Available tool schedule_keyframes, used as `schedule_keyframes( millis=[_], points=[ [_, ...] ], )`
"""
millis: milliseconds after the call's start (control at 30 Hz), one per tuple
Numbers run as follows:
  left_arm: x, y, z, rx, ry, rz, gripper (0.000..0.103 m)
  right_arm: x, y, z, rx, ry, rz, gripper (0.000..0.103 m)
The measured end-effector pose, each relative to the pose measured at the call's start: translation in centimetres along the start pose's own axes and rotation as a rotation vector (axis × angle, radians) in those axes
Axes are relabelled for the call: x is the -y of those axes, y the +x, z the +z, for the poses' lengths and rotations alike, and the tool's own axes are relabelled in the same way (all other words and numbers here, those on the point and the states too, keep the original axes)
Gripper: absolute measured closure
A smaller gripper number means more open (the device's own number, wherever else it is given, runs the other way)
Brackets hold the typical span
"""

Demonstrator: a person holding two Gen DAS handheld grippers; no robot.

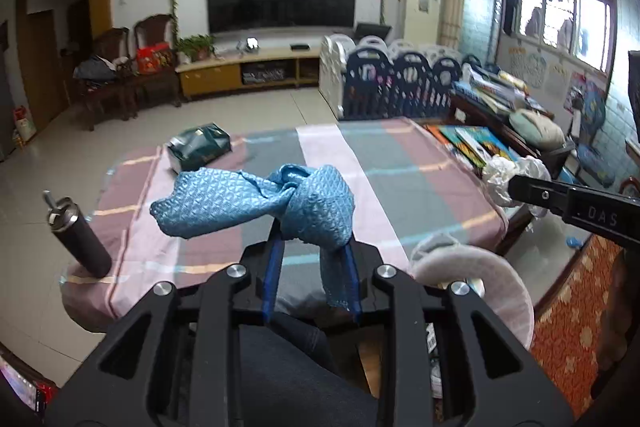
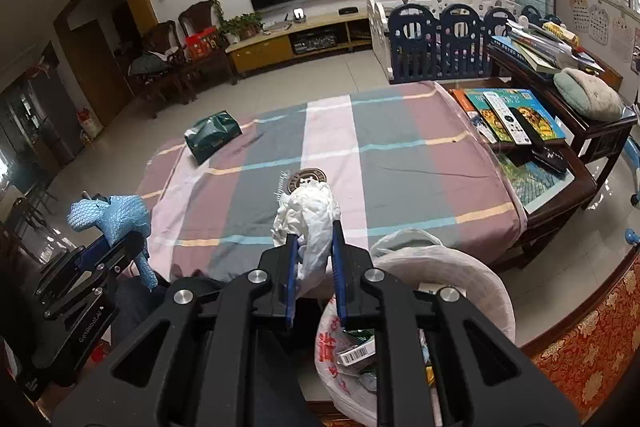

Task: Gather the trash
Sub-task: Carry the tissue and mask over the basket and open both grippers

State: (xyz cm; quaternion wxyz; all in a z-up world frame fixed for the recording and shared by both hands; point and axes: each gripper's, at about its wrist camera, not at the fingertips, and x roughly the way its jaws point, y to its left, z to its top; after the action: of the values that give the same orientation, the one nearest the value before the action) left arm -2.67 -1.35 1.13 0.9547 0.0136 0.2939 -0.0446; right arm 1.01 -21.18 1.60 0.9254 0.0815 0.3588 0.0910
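My left gripper (image 1: 314, 239) is shut on a blue textured cloth (image 1: 256, 199) and holds it above the near edge of the checked table (image 1: 400, 163); it also shows in the right wrist view (image 2: 114, 213). My right gripper (image 2: 314, 239) is shut on a crumpled white paper wad (image 2: 308, 211), seen in the left wrist view (image 1: 504, 173) at the right. A trash bin lined with a white bag (image 2: 460, 267) stands below and right of the right gripper, with wrappers inside.
A dark green packet (image 2: 212, 135) lies at the table's far left. A round metal lid (image 2: 308, 177) lies mid-table. A black bottle (image 1: 78, 239) stands at the near left corner. A side table with books and remotes (image 2: 516, 119) stands on the right.
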Motion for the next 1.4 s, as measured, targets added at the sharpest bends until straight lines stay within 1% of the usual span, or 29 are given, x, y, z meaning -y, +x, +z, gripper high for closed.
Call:
schedule_keyframes(
  millis=[133, 200, 267, 367, 533, 567, 667, 767, 833, 900, 967, 1100, 1267, 1333, 1400],
  points=[
    [-2.8, -2.0, 0.7, 0.046, -0.059, 0.048, 0.075, -1.4, -2.2, 0.7, 0.046, -0.036, 0.008, 0.087],
    [-4.1, -2.4, 0.9, 0.055, -0.081, 0.083, 0.075, -1.5, -2.5, 0.8, 0.052, -0.038, 0.009, 0.087],
    [-4.7, -2.6, 1.1, 0.059, -0.097, 0.091, 0.075, -1.4, -2.4, 0.6, 0.046, -0.035, 0.008, 0.087],
    [-4.9, -2.6, 1.0, 0.053, -0.085, 0.075, 0.075, -1.0, -2.0, 0.3, 0.028, -0.035, -0.009, 0.087],
    [-2.5, -1.8, 0.4, 0.006, -0.033, 0.007, 0.075, 0.4, -2.3, -1.1, -0.003, -0.060, -0.078, 0.087],
    [-2.0, -1.6, 0.2, -0.008, -0.021, -0.010, 0.075, 0.9, -2.4, -1.4, -0.007, -0.058, -0.092, 0.087],
    [-0.1, -0.8, -0.6, -0.056, 0.015, -0.094, 0.075, 3.2, -2.8, -2.3, -0.027, -0.034, -0.134, 0.087],
    [2.3, 0.5, -1.4, -0.115, 0.046, -0.215, 0.075, 5.5, -3.5, -3.0, -0.032, -0.016, -0.179, 0.087],
    [4.2, 1.8, -1.8, -0.170, 0.093, -0.326, 0.075, 7.1, -4.2, -3.2, -0.021, 0.015, -0.184, 0.087],
    [6.7, 2.7, -2.3, -0.198, 0.129, -0.419, 0.075, 8.3, -4.4, -3.5, -0.020, 0.034, -0.183, 0.087],
    [8.7, 3.7, -2.8, -0.233, 0.143, -0.472, 0.075, 9.0, -4.4, -4.1, -0.019, 0.042, -0.192, 0.087],
    [12.5, 5.2, -4.1, -0.292, 0.218, -0.470, 0.075, 10.5, -4.2, -5.3, -0.035, 0.053, -0.189, 0.087],
    [15.2, 6.9, -4.8, -0.317, 0.279, -0.427, 0.073, 12.8, -3.5, -6.6, -0.064, 0.113, -0.166, 0.087],
    [15.7, 7.2, -4.9, -0.329, 0.294, -0.420, 0.070, 13.5, -3.3, -7.0, -0.077, 0.145, -0.146, 0.087],
    [16.3, 7.3, -5.2, -0.335, 0.307, -0.413, 0.064, 13.9, -3.1, -7.3, -0.083, 0.160, -0.139, 0.087]
  ],
)
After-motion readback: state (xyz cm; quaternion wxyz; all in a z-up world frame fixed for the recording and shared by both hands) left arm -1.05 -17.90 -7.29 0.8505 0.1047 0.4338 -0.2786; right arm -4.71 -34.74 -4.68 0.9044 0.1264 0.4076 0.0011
